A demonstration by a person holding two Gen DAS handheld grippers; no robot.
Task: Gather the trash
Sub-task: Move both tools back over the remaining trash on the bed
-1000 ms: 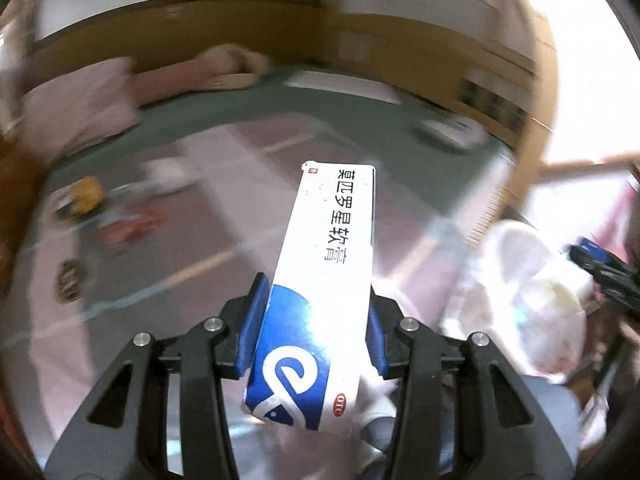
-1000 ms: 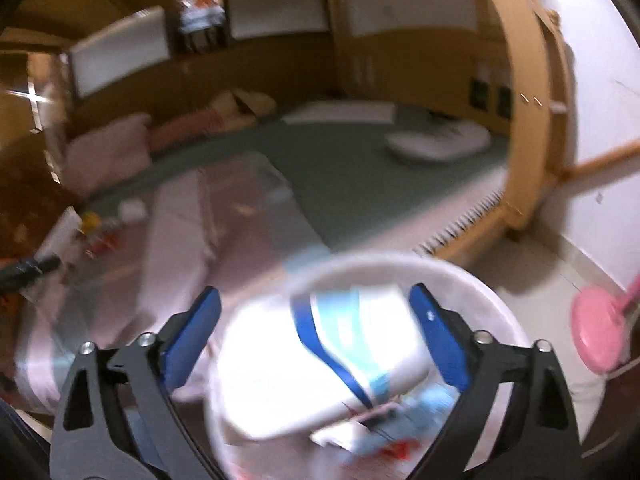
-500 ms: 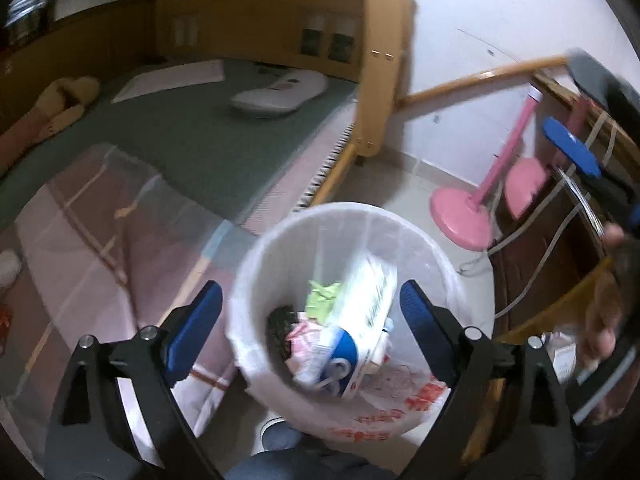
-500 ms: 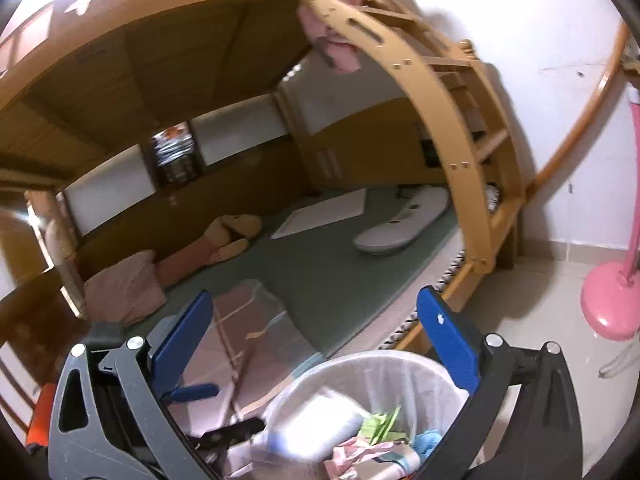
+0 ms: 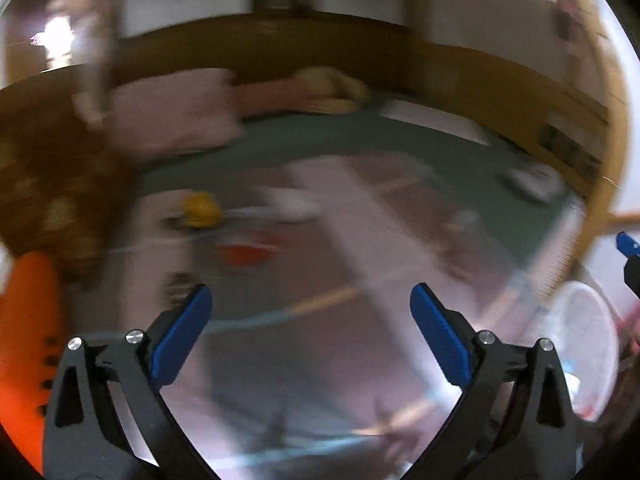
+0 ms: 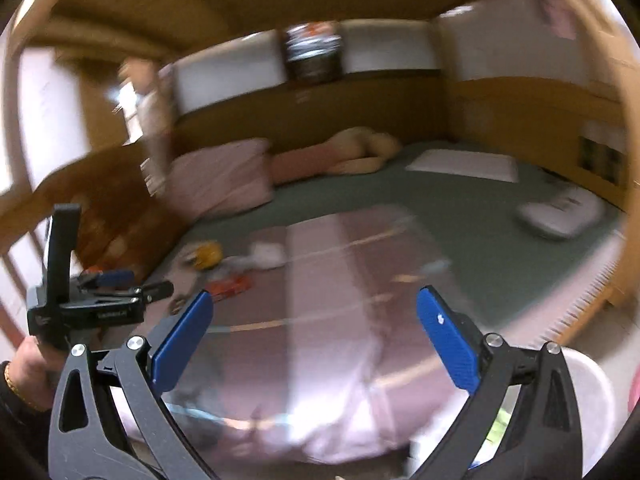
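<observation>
Both views are motion-blurred. My left gripper (image 5: 310, 320) is open and empty above the pink blanket (image 5: 372, 240) on the bed. Ahead of it lie a yellow item (image 5: 200, 210), a red wrapper (image 5: 244, 254) and a white piece (image 5: 292, 204). My right gripper (image 6: 314, 326) is open and empty. In its view the yellow item (image 6: 206, 256), red wrapper (image 6: 230, 286) and white piece (image 6: 268, 258) lie on the blanket (image 6: 332, 280), and the left gripper (image 6: 116, 280) hovers beside them. The white trash bin (image 5: 580, 352) is at the right; its rim (image 6: 592, 400) shows lower right.
A green mattress (image 6: 460, 216) holds a pink pillow (image 6: 224, 180), a plush toy (image 6: 360, 152), a white pad (image 6: 464, 164) and a white device (image 6: 560, 216). Wooden bunk walls (image 6: 520, 108) surround the bed. An orange object (image 5: 24, 320) is at the far left.
The left gripper dropped the white-and-blue box into the bin, opened, then swung back left over the bed. The right gripper also turned from the bin toward the bed.
</observation>
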